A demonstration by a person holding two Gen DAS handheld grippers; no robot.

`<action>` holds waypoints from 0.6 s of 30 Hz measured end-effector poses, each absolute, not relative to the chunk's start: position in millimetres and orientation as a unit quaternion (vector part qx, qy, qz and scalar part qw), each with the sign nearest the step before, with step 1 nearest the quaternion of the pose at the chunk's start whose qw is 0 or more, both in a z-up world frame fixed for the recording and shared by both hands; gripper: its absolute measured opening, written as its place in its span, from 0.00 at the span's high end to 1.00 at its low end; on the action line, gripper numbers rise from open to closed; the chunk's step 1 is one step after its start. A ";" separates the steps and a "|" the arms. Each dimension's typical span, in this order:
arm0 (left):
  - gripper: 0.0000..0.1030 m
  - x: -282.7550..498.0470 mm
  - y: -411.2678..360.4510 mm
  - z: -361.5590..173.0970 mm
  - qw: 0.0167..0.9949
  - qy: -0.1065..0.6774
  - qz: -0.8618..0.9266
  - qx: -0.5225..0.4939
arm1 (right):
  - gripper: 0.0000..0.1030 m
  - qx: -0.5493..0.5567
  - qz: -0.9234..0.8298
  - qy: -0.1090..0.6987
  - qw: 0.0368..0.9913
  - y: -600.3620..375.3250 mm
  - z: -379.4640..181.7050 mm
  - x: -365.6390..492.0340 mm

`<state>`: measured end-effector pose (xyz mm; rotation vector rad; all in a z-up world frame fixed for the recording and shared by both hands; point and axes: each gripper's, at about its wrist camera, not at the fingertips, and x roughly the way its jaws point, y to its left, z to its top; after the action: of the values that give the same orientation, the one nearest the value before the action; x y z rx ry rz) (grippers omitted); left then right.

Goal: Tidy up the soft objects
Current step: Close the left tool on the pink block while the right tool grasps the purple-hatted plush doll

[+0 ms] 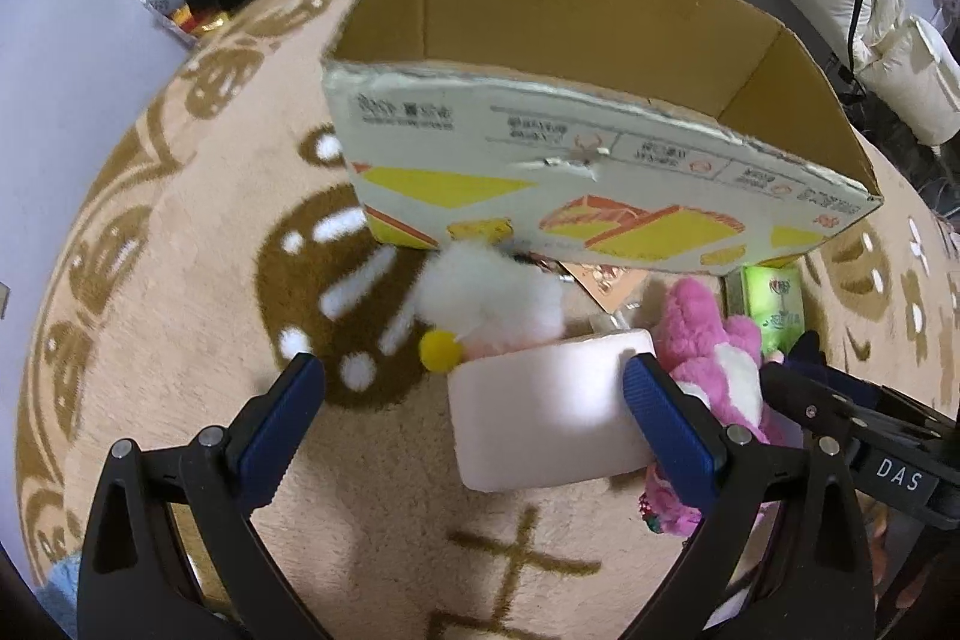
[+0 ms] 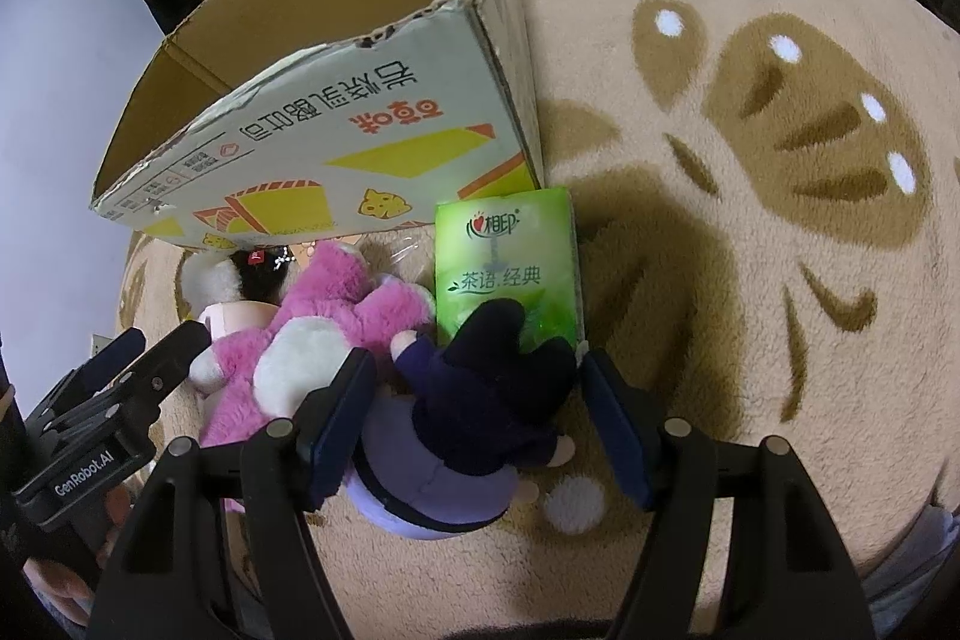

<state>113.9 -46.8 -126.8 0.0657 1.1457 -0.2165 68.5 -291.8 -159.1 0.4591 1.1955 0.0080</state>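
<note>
Toys being piled beside the box [image 1: 576, 172], pink block [image 1: 549, 409] being flanked by the open left gripper [image 1: 474, 403], purple doll [image 2: 480, 400] being straddled by the open right gripper [image 2: 477, 403], pink plush [image 2: 336, 322] and tissue pack [image 2: 507, 256] lying alongside.

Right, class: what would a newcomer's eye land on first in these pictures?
Probably the big open cardboard box with yellow printing, standing on the beige patterned rug. Just in front of it lies a fluffy pink plush toy beside a bright green tissue pack.
</note>
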 end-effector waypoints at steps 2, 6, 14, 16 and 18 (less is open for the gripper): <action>0.04 114.6 -47.1 -128.8 0.830 0.547 -0.109 0.025 | 0.28 0.213 0.003 0.557 0.802 -291.6 -159.1 69.5; 0.04 117.2 -44.9 -132.7 0.824 0.556 -0.113 0.010 | 0.30 0.214 0.002 0.556 0.803 -291.5 -159.5 71.7; 0.05 117.7 -41.8 -143.7 0.805 0.580 -0.120 -0.025 | 0.41 0.218 -0.008 0.559 0.800 -297.0 -161.7 68.9; 0.06 116.9 -42.5 -146.1 0.803 0.582 -0.122 -0.029 | 0.42 0.218 -0.012 0.559 0.800 -297.9 -161.2 67.6; 0.16 116.8 -42.1 -148.1 0.798 0.588 -0.130 -0.038 | 0.42 0.215 -0.015 0.559 0.800 -298.1 -159.9 65.9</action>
<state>116.8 -42.1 -148.1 -0.0826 1.2616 -0.2797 65.9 -298.1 -159.9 0.4619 1.1991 -0.0327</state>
